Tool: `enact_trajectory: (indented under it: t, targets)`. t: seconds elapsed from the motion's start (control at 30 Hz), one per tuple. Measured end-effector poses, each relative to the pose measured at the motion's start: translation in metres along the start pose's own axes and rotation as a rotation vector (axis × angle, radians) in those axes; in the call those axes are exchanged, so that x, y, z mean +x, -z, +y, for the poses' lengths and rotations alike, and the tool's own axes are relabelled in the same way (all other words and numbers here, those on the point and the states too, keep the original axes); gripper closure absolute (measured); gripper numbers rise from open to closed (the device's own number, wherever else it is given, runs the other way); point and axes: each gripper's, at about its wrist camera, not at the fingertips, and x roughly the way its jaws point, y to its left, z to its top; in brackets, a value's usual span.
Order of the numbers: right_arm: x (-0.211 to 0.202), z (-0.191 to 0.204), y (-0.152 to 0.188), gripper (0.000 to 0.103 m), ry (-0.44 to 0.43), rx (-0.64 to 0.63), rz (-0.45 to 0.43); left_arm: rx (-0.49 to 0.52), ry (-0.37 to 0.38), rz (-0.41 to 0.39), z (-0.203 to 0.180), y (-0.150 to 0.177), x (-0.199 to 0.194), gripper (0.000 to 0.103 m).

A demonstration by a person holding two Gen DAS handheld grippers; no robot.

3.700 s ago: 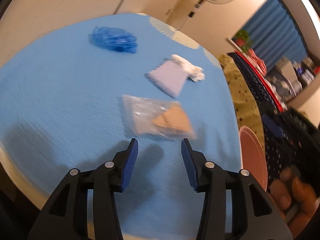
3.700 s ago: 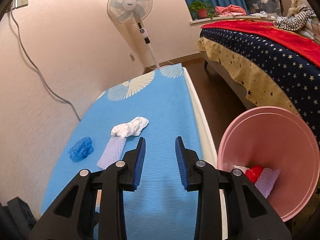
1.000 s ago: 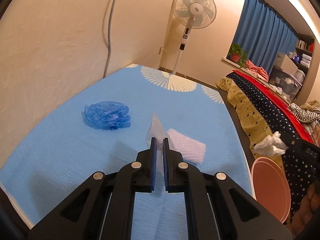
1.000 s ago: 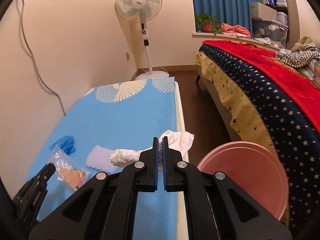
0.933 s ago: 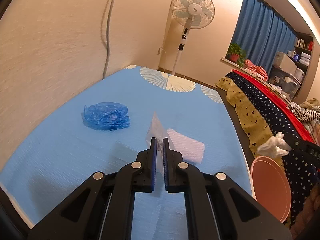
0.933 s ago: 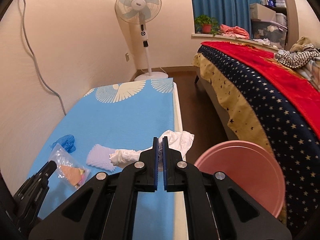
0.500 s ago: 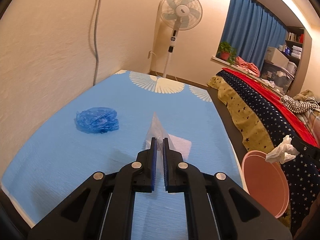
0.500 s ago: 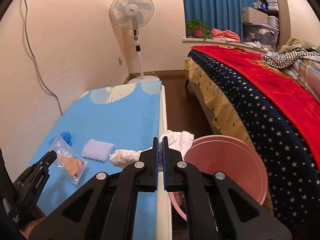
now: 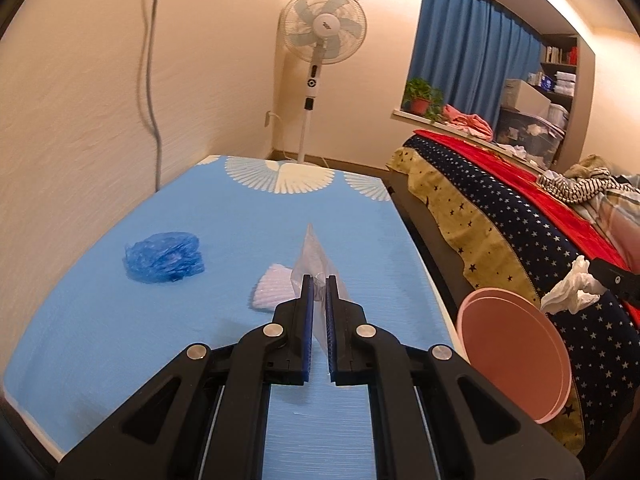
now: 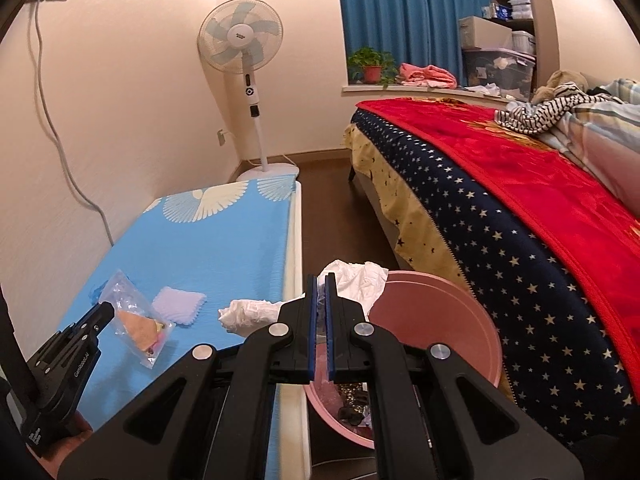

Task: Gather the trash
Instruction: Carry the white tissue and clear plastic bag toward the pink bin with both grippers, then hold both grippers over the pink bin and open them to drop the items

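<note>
Crumpled tissue clamped in right jaws above pink bin; left jaws grip clear bag.

White lettering on the left tool's side, too small to read surely

Clear glossy plastic bag – crumpled white paper tissue – smooth matt pink plastic bin – ribbed blue cloth table cover.

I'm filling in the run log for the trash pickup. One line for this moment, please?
left gripper: jaws shut on clear plastic bag | right gripper: jaws shut on white tissue | pink bin: beside table | blue wad, foam pad: on table
</note>
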Motion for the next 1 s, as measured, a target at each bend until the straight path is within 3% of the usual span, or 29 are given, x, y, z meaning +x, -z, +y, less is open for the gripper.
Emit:
enact_trajectory:
  t: [1.0]
  targets:
    - [-0.012, -0.039, 0.0, 0.099, 0.09, 0.077, -0.015, 0.11, 0.111, -0.028, -0.051, -0.004, -0.004, 0.097]
